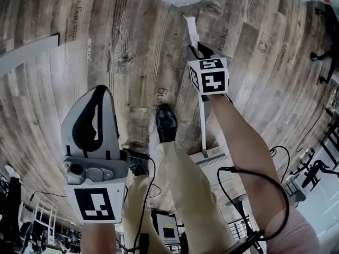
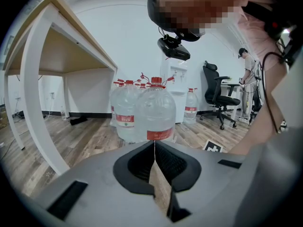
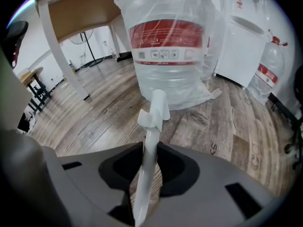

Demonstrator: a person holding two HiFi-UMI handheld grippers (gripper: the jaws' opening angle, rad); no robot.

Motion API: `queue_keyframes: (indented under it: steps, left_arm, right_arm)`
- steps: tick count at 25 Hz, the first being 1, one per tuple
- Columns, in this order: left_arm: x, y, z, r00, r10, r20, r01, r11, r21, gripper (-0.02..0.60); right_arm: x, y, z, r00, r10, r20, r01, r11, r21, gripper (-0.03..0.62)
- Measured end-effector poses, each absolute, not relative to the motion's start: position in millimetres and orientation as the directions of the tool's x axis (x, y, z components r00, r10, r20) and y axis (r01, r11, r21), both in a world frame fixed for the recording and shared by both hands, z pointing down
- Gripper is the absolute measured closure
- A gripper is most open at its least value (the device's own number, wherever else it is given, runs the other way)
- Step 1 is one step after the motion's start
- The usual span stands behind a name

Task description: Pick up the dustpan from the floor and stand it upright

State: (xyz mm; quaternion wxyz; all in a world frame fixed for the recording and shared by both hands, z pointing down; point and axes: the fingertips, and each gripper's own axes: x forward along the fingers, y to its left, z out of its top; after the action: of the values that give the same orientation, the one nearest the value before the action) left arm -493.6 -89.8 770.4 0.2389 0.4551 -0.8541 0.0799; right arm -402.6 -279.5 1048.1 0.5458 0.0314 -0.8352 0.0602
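The dustpan is white, with a long thin handle (image 1: 203, 120) and a toothed pan (image 1: 213, 160) low down by my right leg. My right gripper (image 1: 200, 51) is shut on the upper part of the handle, and the clip end (image 1: 190, 28) sticks out past the jaws. In the right gripper view the handle (image 3: 152, 126) runs up between the shut jaws of my right gripper (image 3: 149, 150). My left gripper (image 1: 101, 90) hangs at the lower left, away from the dustpan. In its own view my left gripper (image 2: 154, 144) is shut with nothing in it.
A bagged water jug (image 3: 170, 46) stands on the wooden floor just beyond the handle. More water bottles (image 2: 144, 110) and a white table leg (image 2: 40, 103) lie ahead of the left gripper. My black shoe (image 1: 166, 123) is beside the pan; cables (image 1: 265, 184) trail at the right.
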Motion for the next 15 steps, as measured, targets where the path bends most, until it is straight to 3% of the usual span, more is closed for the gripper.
queue_keyframes:
  steps: [15]
  left_arm:
    - [-483.4,-87.9,689.7,-0.492,-0.772,0.402,-0.83,0.556,0.052,0.568]
  right_arm:
    - [-382.8,-289.2,952.9,-0.476,-0.059,0.877,-0.179,0.983,-0.03,0.502]
